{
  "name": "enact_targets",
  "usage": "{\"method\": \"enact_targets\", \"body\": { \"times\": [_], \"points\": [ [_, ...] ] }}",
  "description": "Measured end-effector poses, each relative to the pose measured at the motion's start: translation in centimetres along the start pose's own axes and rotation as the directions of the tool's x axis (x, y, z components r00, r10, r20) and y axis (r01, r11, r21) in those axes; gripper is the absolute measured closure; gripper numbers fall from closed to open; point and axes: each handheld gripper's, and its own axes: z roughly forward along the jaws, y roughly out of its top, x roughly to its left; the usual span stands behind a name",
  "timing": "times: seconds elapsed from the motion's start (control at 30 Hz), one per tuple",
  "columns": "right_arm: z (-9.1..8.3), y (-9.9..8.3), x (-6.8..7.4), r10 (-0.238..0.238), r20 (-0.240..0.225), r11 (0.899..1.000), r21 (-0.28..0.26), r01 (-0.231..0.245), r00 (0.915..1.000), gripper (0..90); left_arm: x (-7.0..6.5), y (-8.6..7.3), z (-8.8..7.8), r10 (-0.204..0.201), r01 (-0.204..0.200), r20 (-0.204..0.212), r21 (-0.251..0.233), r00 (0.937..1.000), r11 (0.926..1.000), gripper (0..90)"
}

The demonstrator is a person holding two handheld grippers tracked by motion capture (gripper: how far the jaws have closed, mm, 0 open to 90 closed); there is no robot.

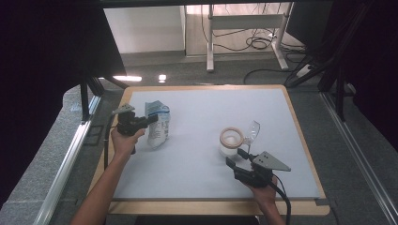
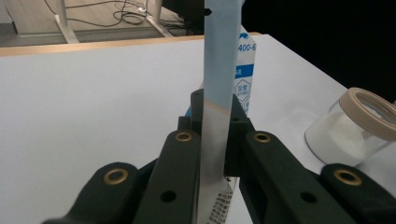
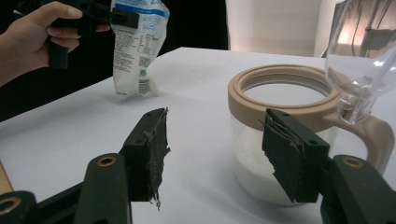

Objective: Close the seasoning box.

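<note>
Currently the left gripper (image 1: 149, 120) is clamping the top edge of a blue-and-white plastic bag (image 1: 158, 126), w/ the bag hanging down so its bottom is touching the white table top (image 1: 197, 154) at the left side; in the left gripper view the bag's edge (image 2: 218, 84) is running straight up betw. the two closed jaws. Right gripper (image 1: 236, 157) is sitting near the front right, jaws standing apart & holding nothing, pointing toward the glass jar (image 1: 231, 141). That jar, w/ a tan rim, a tan handle & white powder at the bottom, is standing upright right of centre, just beyond the right gripper's tips. A clear lid (image 1: 252, 131) is tilting up on the jar's far-right side. Bag & jar are well apart.
</note>
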Motion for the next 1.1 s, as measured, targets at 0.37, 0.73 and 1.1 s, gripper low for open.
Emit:
{"method": "enact_targets", "body": {
  "times": [0.37,0.73,1.1],
  "points": [
    [-0.7,0.3,-0.6,0.002,0.026,1.0,-0.018,-0.001,0.9997,40.4,0.7,-1.1,-1.7,0.017,-0.017,0.013,-0.022,0.9998,0.9996,79.7],
    [-1.0,0.5,-0.8,0.006,0.033,1.0,-0.027,-0.005,0.9994,40.4,-0.2,-1.7,-1.3,0.085,-0.085,-0.002,0.013,0.9964,0.9963,50.8],
    [-3.7,1.3,-2.3,0.013,0.045,0.996,-0.093,-0.009,0.9989,66.1,0.0,-3.4,-2.4,0.071,-0.07,-0.024,0.048,0.9972,0.9964,37.3]
  ]
}}
